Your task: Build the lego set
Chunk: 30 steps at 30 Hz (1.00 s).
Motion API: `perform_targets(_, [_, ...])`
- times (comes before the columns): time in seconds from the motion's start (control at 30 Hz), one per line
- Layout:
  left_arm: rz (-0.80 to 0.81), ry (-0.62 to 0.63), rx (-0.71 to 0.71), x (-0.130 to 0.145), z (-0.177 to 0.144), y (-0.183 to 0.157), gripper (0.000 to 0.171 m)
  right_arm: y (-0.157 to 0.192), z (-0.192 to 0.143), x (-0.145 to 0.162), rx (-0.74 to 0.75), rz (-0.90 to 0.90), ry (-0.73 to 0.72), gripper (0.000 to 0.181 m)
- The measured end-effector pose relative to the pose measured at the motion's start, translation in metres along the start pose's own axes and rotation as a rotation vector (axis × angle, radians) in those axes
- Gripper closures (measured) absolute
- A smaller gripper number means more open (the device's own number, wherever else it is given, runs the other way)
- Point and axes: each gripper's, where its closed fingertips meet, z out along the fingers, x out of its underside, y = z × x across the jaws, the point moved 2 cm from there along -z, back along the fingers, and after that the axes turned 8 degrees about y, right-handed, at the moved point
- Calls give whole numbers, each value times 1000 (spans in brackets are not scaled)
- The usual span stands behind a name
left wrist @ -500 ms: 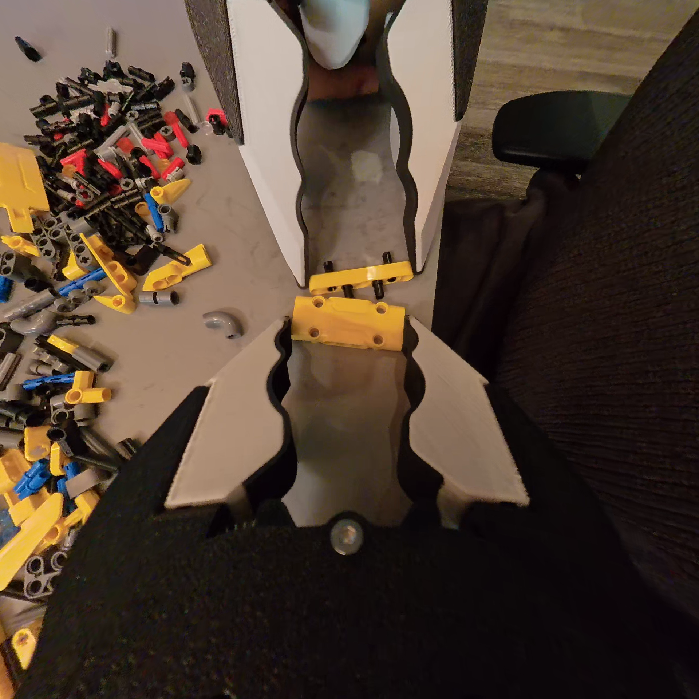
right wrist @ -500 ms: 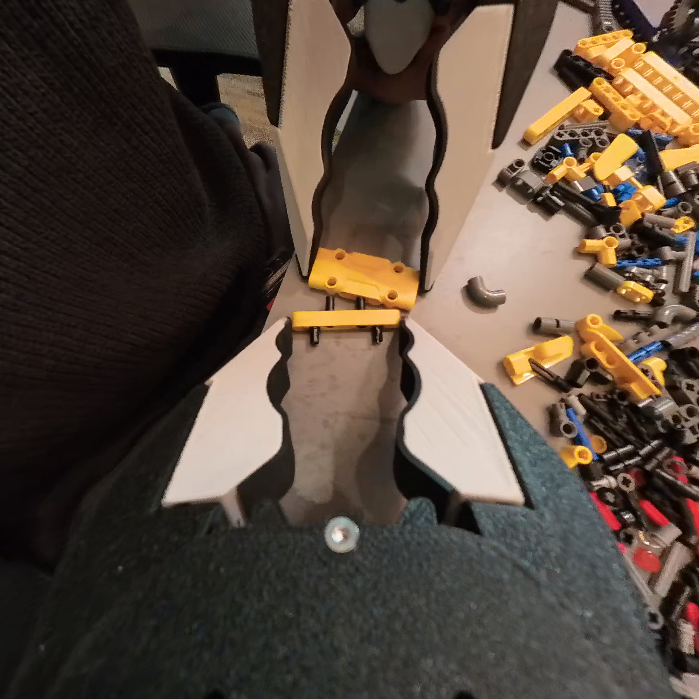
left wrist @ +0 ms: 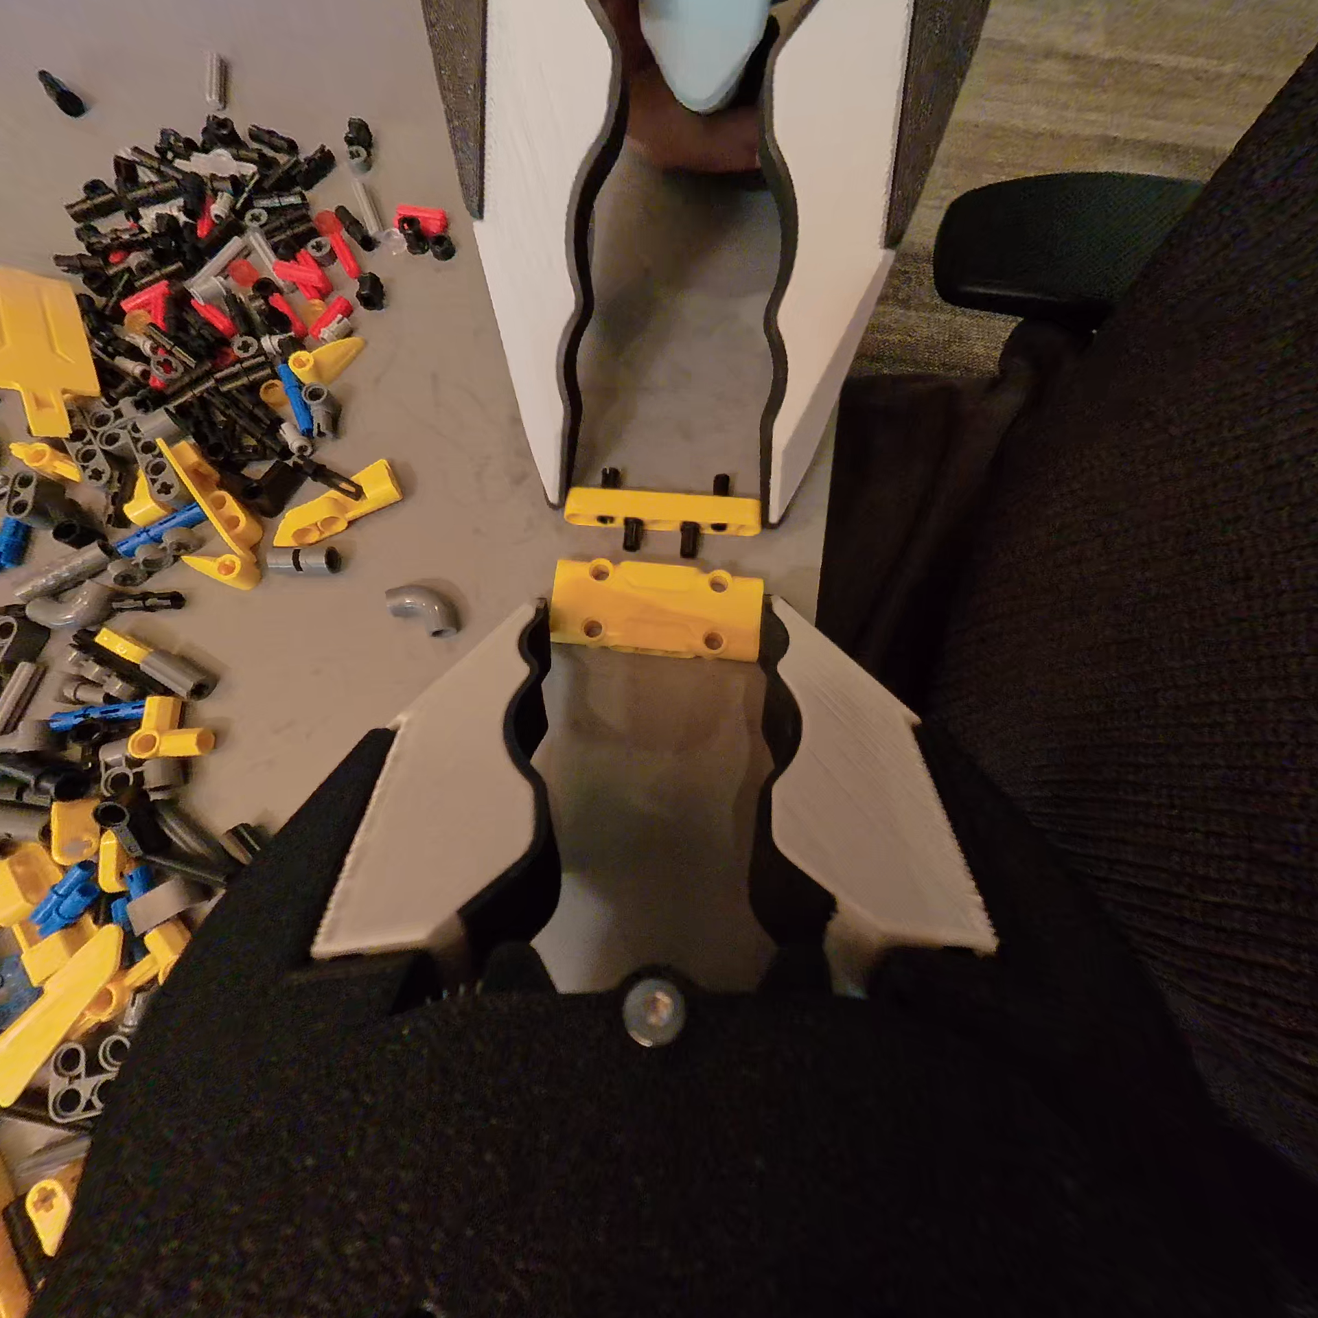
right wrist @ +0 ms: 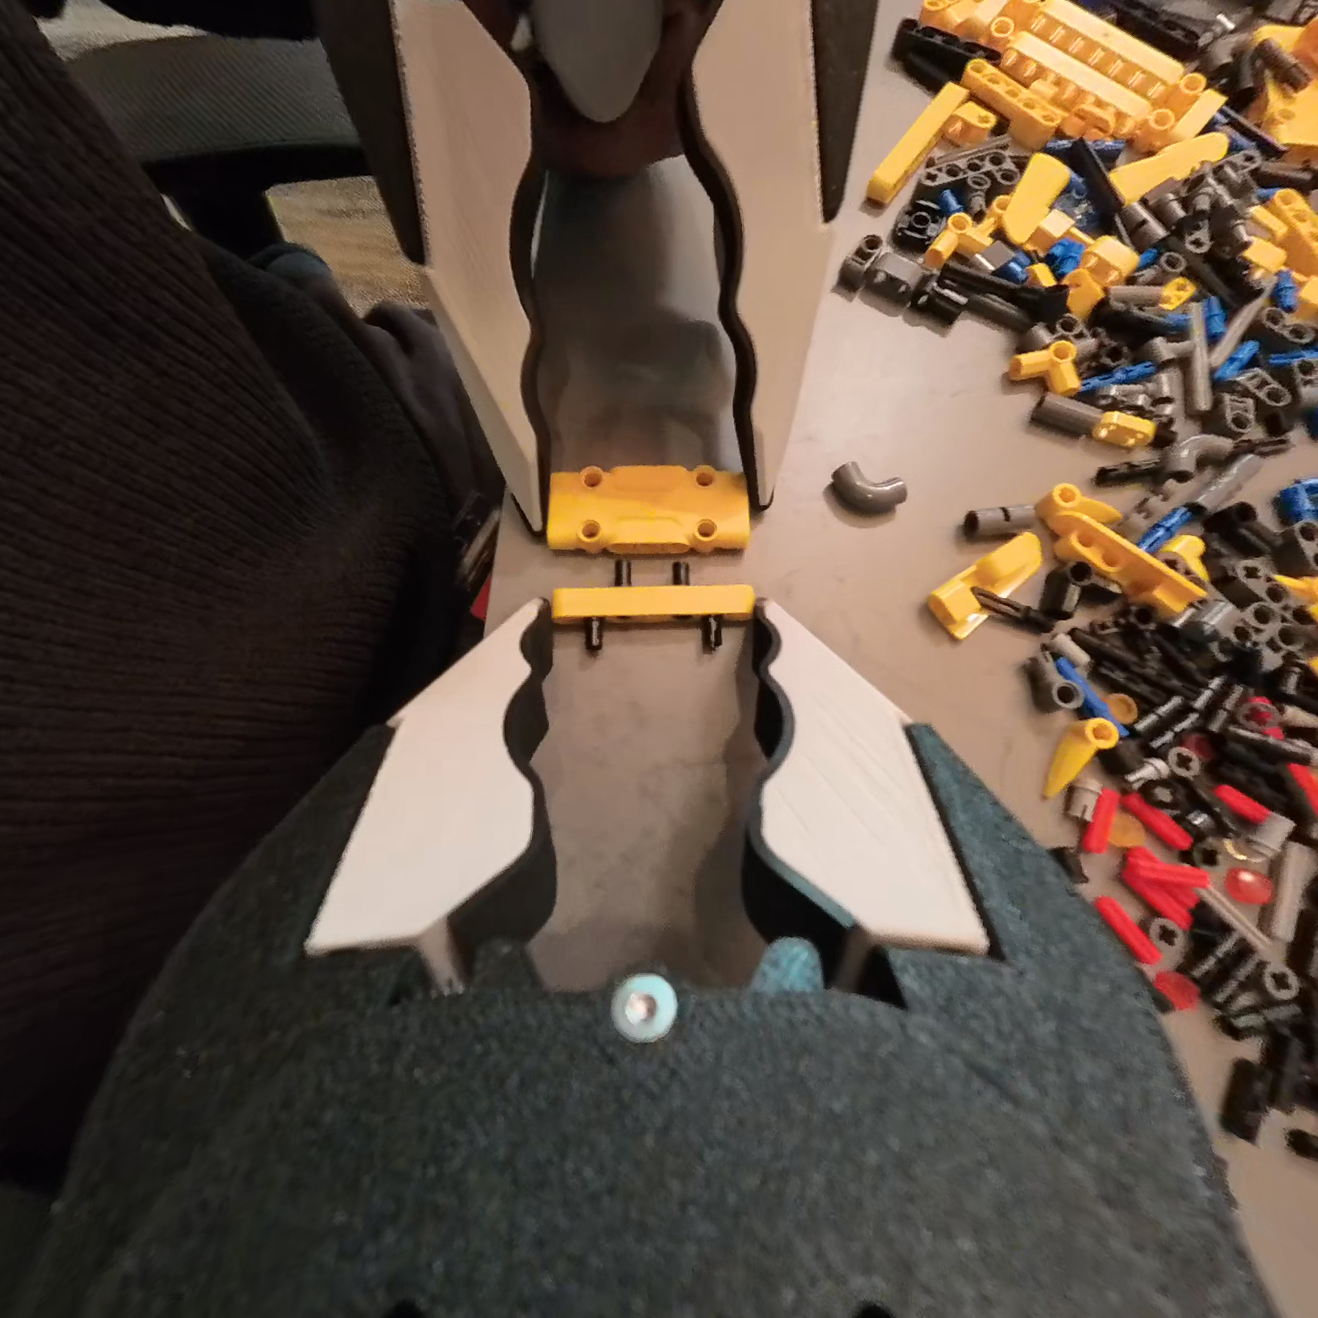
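Observation:
My left gripper (left wrist: 657, 619) is shut on a yellow panel block with four holes (left wrist: 656, 608); the block also shows in the right wrist view (right wrist: 647, 517). My right gripper (right wrist: 652, 605) is shut on a thin yellow beam with black pins (right wrist: 652, 600); the beam also shows in the left wrist view (left wrist: 662, 512). The two grippers face each other tip to tip over the grey table (left wrist: 442, 499). Two black pins (left wrist: 656, 538) stick out of the beam toward the block. A narrow gap separates the pin tips from the block.
A heap of loose yellow, black, red, blue and grey building pieces (left wrist: 157, 399) covers the table to the left in the left wrist view and to the right in the right wrist view (right wrist: 1141, 499). A grey elbow piece (left wrist: 424, 606) lies near the grippers. A person's dark knitted sleeve (left wrist: 1141, 642) and a black chair armrest (left wrist: 1055, 242) lie beyond the table edge. The tips of both grippers are at nearly the same place.
The gap between the beam's pins and the block has widened slightly; the two grippers have drawn a little apart. Both grips are unchanged.

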Motion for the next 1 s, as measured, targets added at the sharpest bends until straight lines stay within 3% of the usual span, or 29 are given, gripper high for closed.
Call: perform_targets(1.0, [-13, -2, 8, 0, 0, 1, 114, 0, 5, -7, -28, -125, 142, 126])
